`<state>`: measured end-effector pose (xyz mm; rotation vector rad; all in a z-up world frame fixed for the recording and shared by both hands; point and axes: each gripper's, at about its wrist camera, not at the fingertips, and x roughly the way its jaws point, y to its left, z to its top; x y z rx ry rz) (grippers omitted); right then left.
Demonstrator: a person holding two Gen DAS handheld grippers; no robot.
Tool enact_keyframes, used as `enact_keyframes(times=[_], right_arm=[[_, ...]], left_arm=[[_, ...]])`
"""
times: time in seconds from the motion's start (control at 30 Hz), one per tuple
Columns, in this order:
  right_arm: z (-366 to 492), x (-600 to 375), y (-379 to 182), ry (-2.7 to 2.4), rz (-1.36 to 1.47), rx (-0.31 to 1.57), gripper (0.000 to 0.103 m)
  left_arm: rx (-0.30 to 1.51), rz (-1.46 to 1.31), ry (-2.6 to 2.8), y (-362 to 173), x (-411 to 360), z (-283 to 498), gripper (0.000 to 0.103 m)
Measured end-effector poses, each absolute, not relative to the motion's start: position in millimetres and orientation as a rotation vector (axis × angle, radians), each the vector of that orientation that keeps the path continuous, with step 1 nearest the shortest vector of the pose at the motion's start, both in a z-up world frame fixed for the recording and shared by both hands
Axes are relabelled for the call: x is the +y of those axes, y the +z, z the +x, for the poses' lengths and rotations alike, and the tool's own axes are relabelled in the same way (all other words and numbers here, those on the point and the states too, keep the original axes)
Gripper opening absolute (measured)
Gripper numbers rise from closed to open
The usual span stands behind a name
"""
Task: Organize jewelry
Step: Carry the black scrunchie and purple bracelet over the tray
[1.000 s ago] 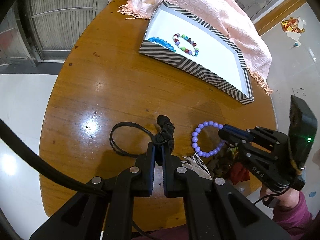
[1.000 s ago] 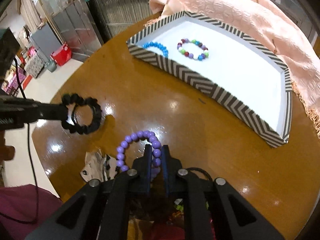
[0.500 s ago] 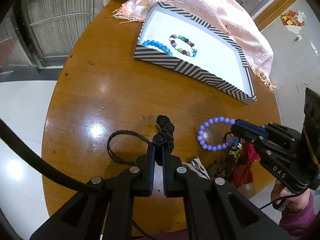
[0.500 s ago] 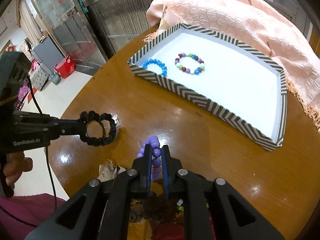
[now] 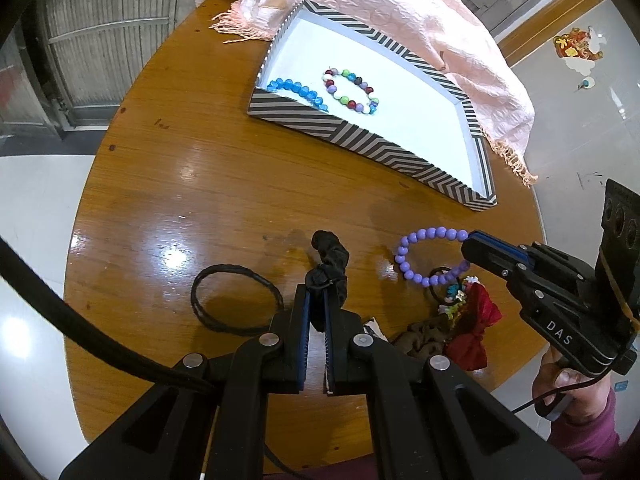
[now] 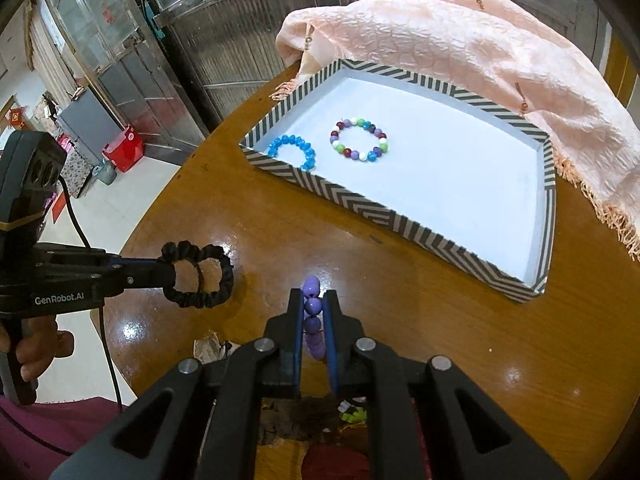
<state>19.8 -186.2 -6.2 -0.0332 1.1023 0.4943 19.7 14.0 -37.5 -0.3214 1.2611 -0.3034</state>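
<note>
My left gripper (image 5: 316,300) is shut on a black scrunchie (image 5: 332,264), held above the round wooden table (image 5: 200,184); from the right wrist it shows as a ring (image 6: 200,276) at the left gripper's tip (image 6: 166,272). My right gripper (image 6: 312,304) is shut on a purple bead bracelet (image 6: 311,312), lifted off the table; in the left wrist view the bracelet (image 5: 424,256) hangs from the right gripper's tip (image 5: 468,246). Beyond stands a striped tray (image 6: 400,216) holding a blue bead bracelet (image 6: 292,150) and a multicoloured bead bracelet (image 6: 360,140).
A thin black cord loop (image 5: 236,300) lies on the table left of my left gripper. A pile of red and brown hair accessories (image 5: 464,328) sits near the front right edge. A pink shawl (image 6: 480,52) drapes behind the tray. A hand (image 6: 36,352) grips the left handle.
My right gripper has lifted the purple bracelet off the table and turned it edge-on. The left gripper keeps the scrunchie almost still.
</note>
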Motion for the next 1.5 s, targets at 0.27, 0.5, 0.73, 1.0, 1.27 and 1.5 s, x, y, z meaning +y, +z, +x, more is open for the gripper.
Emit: enact_keyframes(times=[0.27, 0.5, 0.73, 1.0, 1.27, 1.5], right_arm=[[21.9, -195.3, -1.4, 0.476, -0.016, 1.092, 0.01], [24.9, -199.1, 9.2, 0.475, -0.007, 1.065, 0.01], [29.5, -201.1, 17.8, 0.468, -0.007, 1.048, 0.01], [33.7, -202.1, 26.0, 0.46, -0.007, 1.028, 0.01], [45.1, -203.4, 33.4, 0.449, -0.004, 1.008, 0.01], [64.3, -208.3, 38.7, 0.438, 0.004, 0.994, 0.01]], left_arm=[[1.253, -0.324, -0.314, -33.4, 9.8, 21.4, 0.004], [1.229, -0.308, -0.318, -23.2, 6.6, 25.9, 0.004], [1.208, -0.278, -0.309, -14.0, 2.9, 30.6, 0.004], [1.183, -0.248, -0.31, -5.8, -1.1, 37.2, 0.004], [1.163, -0.244, -0.318, 2.3, -3.1, 49.1, 0.004], [1.147, -0.274, -0.331, 12.0, 0.5, 67.1, 0.004]])
